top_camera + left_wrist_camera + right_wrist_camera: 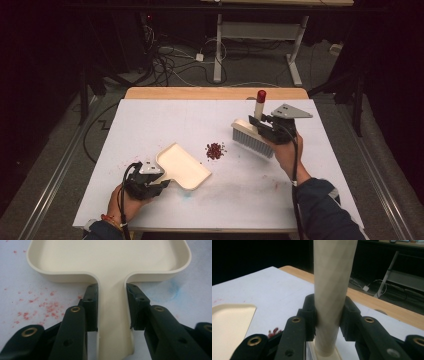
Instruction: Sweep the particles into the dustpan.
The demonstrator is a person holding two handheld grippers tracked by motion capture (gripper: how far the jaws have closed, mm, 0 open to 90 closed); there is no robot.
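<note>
**A:** White tabletop (150, 125), dark room, cables on the floor beyond. Small heap of dark red crumbs (215, 150) mid-table, between the two tools.

**B:** Left side?

**A:** Left gripper (111, 306) pinches the flat handle of the cream plastic dustpan (110, 260), jaws pressed on both handle edges just behind the tray. Pan lies flat, near left of the heap, close beside it.

**B:** Right?

**A:** Right gripper (328, 315) clamped on the round cream handle of the grey-bristled hand brush (252, 140), red cap on top. Brush held right of the heap, apart from it; bristles likely just off the table, hard to tell.

**B:** Handling?

**A:** Both look light, stiff plastic. Smooth round handle could twist in the jaws, so grip low near the head, as now. Pan: hold the handle close to the tray to keep the lip down. Crumbs loose, will scatter under a hard stroke.
</note>
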